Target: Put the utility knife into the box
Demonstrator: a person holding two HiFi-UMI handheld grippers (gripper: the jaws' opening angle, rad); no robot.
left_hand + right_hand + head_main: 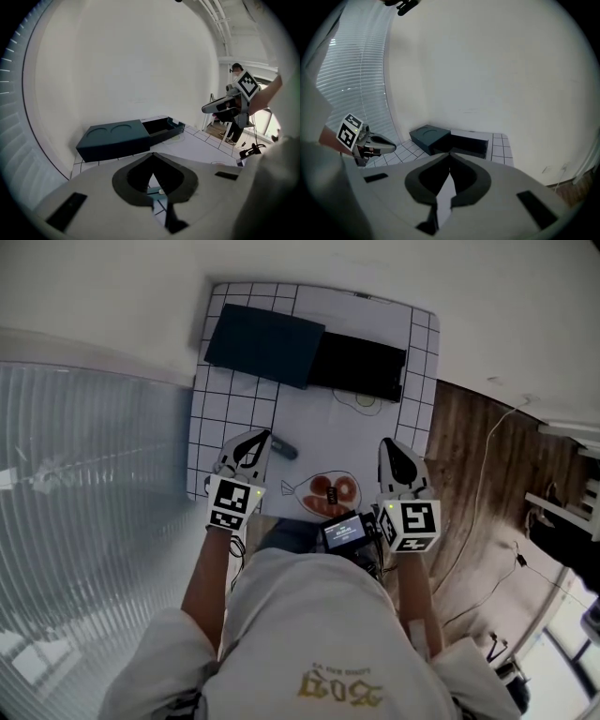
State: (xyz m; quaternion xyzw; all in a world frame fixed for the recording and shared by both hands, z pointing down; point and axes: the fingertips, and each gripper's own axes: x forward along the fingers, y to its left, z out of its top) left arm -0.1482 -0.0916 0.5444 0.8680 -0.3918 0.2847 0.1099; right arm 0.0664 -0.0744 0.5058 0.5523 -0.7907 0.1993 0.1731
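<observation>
The utility knife (284, 448), small and dark, lies on the white gridded mat (211, 404) just right of my left gripper's tip. My left gripper (255, 444) hovers beside it, jaws shut and holding nothing; in the left gripper view (153, 154) a thin blue sliver shows through the slit below the tips. My right gripper (394, 452) hangs over the mat's right side, also shut and empty. The box sits at the far end: a dark teal lid (265, 345) with two round dents (115, 138), and beside it the open black tray (361, 365) (164, 127).
A printed plate with food pictures (328, 491) lies between the grippers. A fried-egg drawing (361, 401) sits before the tray. A white wall stands behind the table, ribbed blinds (84, 493) to the left, wooden floor (473, 484) with cables to the right.
</observation>
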